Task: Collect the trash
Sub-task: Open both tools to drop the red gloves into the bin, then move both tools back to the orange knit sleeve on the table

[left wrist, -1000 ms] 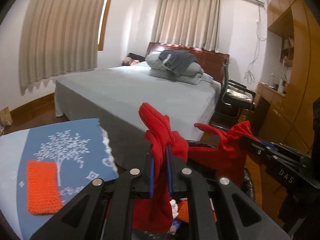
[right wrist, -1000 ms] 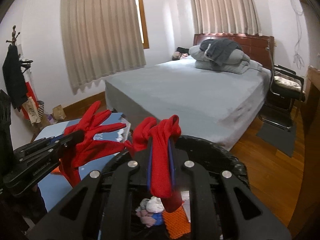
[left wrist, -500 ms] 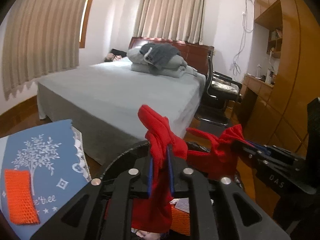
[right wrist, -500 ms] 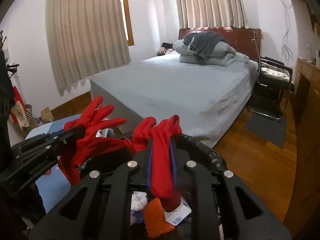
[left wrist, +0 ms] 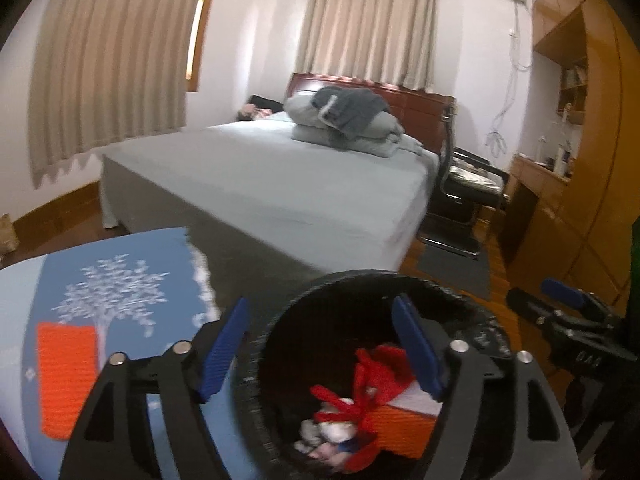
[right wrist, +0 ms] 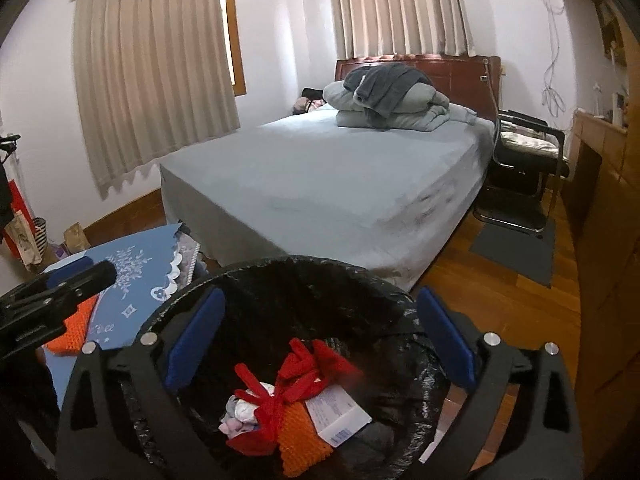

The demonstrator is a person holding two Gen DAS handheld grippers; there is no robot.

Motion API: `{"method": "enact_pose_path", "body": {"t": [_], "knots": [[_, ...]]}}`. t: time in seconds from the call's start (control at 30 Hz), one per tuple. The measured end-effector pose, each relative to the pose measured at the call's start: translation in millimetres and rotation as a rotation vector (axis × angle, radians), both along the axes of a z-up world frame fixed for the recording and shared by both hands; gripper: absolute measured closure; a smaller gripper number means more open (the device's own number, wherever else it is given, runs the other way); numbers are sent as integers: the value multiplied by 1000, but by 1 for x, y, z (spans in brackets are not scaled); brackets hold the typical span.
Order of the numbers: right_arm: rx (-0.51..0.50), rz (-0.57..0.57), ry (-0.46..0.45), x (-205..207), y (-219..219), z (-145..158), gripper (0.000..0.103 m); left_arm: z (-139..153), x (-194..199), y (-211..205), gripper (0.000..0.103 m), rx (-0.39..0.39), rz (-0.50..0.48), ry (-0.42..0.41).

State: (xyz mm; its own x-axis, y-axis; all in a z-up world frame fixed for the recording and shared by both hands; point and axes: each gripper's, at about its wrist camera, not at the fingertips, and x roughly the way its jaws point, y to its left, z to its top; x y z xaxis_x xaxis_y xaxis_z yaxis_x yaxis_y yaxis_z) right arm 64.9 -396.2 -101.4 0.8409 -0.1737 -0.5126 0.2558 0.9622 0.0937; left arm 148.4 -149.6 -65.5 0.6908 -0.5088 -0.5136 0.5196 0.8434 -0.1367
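Red gloves [right wrist: 296,376] are in the bin [right wrist: 280,276], both grippers' jaws opening with nothing between them, orange cloth [left wrist: 66,380] left on the tabletop [left wrist: 168,252].

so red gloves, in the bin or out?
In. The red gloves lie inside the black bin on other trash; both claws are opening, nothing between them.

Bin [right wrist: 280,276] bottom hidden under red gloves [right wrist: 296,376] and litter. Orange knit pad [left wrist: 66,380] on tabletop blurred in left view; in right view largely hidden behind left gripper [right wrist: 86,272]. Shelf items [left wrist: 564,156] too small to tell.
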Motion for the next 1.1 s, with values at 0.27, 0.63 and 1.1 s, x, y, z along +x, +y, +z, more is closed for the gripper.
{"method": "enact_pose_path", "body": {"t": [0.27,0.63,1.1], "knots": [[17,82,-5,15,42,3,7,-3,-2,66,20,52,166,-28],[14,264,10,53,129,-4,7,-25,3,162,20,142,400,-20],[-21,390,47,86,195,-16,7,-85,33,216,26,169,505,138]]}}
